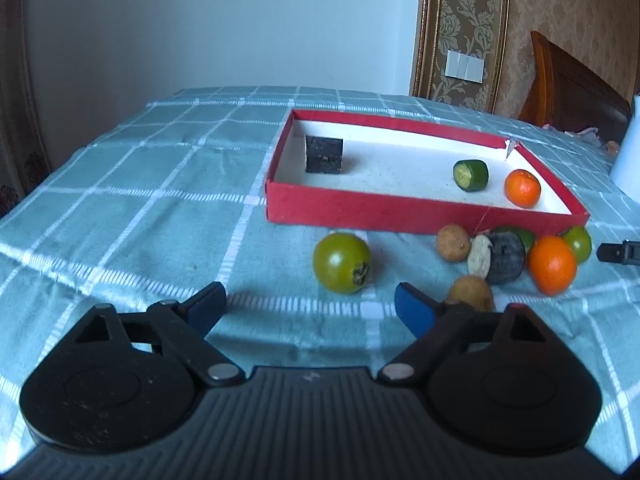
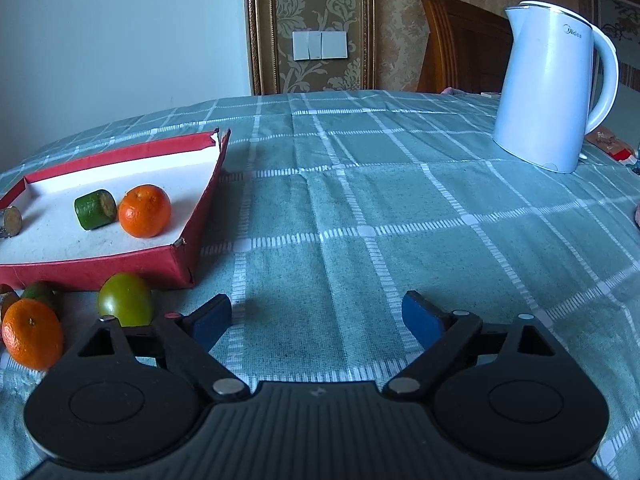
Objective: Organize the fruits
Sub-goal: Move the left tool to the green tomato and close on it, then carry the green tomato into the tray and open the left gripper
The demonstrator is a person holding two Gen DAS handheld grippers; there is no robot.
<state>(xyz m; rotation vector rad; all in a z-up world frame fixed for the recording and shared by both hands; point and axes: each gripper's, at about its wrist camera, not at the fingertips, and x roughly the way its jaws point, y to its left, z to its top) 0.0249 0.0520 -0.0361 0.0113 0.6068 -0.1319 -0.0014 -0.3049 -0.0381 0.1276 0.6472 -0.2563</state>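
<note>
A red tray [image 1: 360, 210] with a white floor holds a dark block [image 1: 324, 155], a green cucumber piece [image 1: 471, 175] and an orange [image 1: 522, 188]. In front of it lie a green tomato [image 1: 341, 263], a second orange [image 1: 552, 265], brown round fruits [image 1: 453, 243], a dark piece [image 1: 505, 256] and another green tomato [image 1: 579, 243]. My left gripper [image 1: 310, 304] is open and empty, just short of the green tomato. My right gripper [image 2: 316, 318] is open and empty over bare cloth, right of the tray [image 2: 200, 216], an orange [image 2: 33, 334] and a green tomato [image 2: 125, 299].
A white electric kettle [image 2: 554, 88] stands at the back right on the teal checked tablecloth [image 2: 380, 200]. A wooden headboard [image 2: 460, 40] and a wall are behind the table. My right gripper's tip shows at the left wrist view's right edge [image 1: 620, 253].
</note>
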